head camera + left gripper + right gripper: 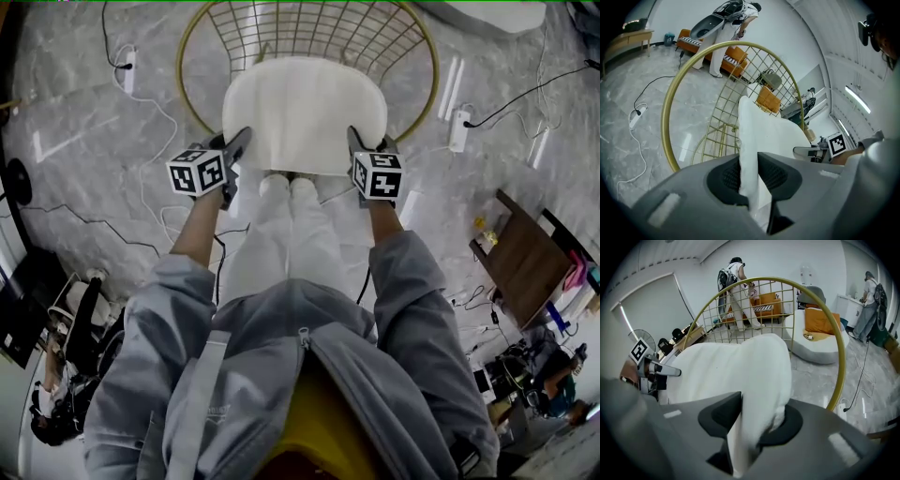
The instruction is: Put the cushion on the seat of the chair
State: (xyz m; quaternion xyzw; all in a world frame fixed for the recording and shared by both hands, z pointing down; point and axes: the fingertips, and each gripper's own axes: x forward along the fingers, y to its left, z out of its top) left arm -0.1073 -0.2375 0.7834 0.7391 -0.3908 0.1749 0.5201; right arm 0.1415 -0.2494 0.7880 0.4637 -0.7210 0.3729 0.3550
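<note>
My left gripper (238,142) and right gripper (360,142) each clamp the cushion (305,112) sideways; the chair (841,364) seat lies, I think, directly below.

You're clearly in a recording studio dressed up as a lounge, not an actual home. Beyond your right gripper (757,420) there's an orange sofa (764,303), a white daybed (815,341) and a person with a backpack (733,282) busy at something. Off to that gripper's right, a cable (525,96) and a power strip (458,131) lie loose on the marble floor (75,112).
</note>
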